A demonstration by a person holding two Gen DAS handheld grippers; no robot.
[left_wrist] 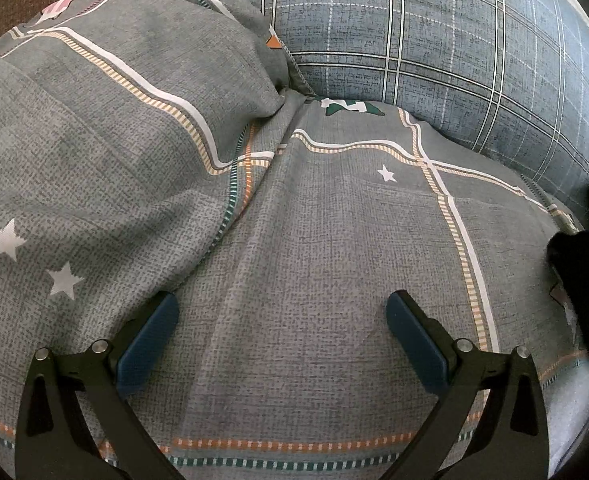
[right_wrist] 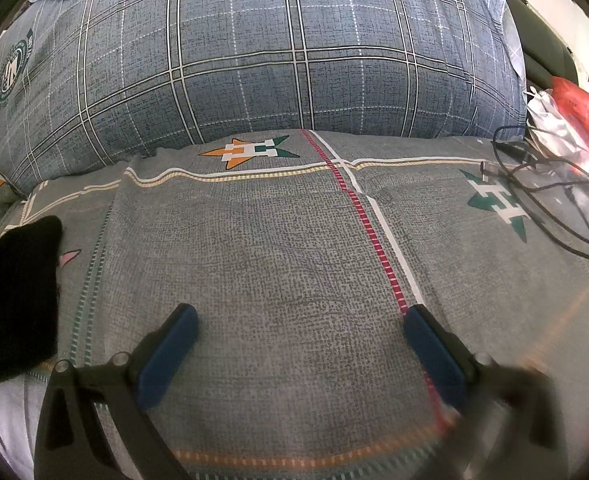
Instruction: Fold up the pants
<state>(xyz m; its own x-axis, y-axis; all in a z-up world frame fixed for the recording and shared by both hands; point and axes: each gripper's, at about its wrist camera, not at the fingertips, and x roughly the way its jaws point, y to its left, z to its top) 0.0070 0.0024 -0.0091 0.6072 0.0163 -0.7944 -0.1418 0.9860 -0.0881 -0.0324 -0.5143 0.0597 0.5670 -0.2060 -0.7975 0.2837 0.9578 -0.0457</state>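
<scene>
The pants (right_wrist: 12,300), a dark bundle, lie on the bed (right_wrist: 294,260) between the two views: at the left edge for the right gripper (right_wrist: 300,350), at the right edge (left_wrist: 586,280) for the left gripper (left_wrist: 280,338). Both jaws are spread wide and hold nothing. It seems folding is not yet begun; next, each gripper must reach inward to the cloth.

I can read a big white letter H inside the orange and green star (right_wrist: 250,151) printed on my grey bed cover (right_wrist: 278,264). The round green badge (right_wrist: 12,70) on the blue checked pillow (right_wrist: 254,52) is too small to read.
</scene>
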